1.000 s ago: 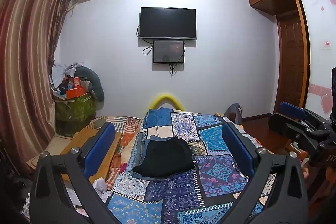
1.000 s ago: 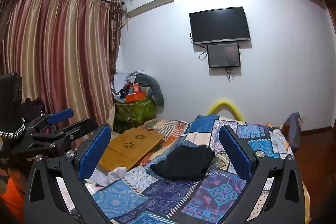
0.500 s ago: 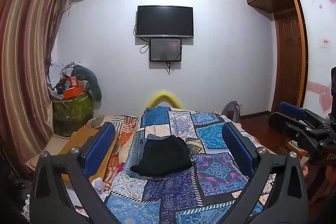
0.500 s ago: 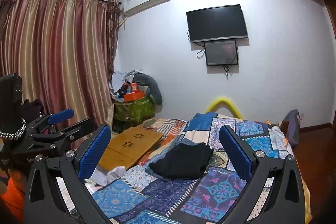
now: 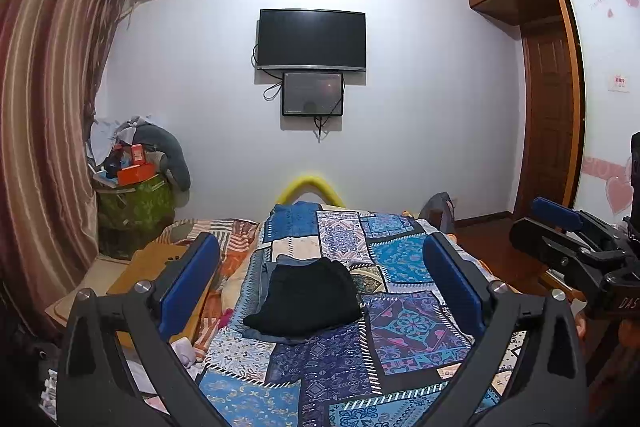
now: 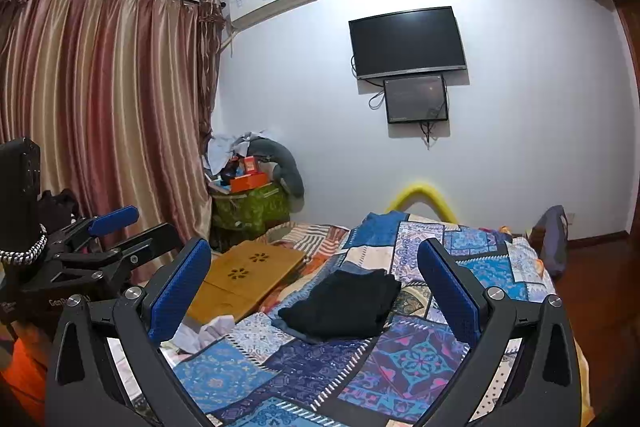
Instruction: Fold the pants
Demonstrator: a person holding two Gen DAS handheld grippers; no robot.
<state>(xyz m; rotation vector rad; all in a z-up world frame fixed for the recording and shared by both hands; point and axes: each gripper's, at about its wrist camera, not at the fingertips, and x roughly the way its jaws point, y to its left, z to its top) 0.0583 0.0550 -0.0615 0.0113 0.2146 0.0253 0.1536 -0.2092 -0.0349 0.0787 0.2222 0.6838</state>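
Black pants [image 5: 306,297] lie folded in a compact stack on a blue garment, in the middle of the patchwork bedspread [image 5: 404,331]. In the right wrist view the same pants [image 6: 342,303] show between the fingers, well ahead. My left gripper [image 5: 320,271] is held above the bed's near end, open, nothing between its blue pads [image 5: 188,279]. My right gripper [image 6: 314,279] is open and empty too, raised short of the pants. Each gripper shows at the edge of the other's view: the right gripper [image 5: 560,231] and the left gripper [image 6: 120,231].
A wooden lap desk [image 6: 248,277] lies at the bed's left side, with white crumpled cloth [image 6: 204,333] near it. A cluttered green-covered stand [image 5: 134,203] sits by the curtain [image 5: 44,131]. TV [image 5: 311,39] on the far wall; wardrobe and door [image 5: 548,115] at right.
Both views have drifted slightly: the room sits a little lower and more to the right than a second ago. The pants have not moved; both grippers stay open.
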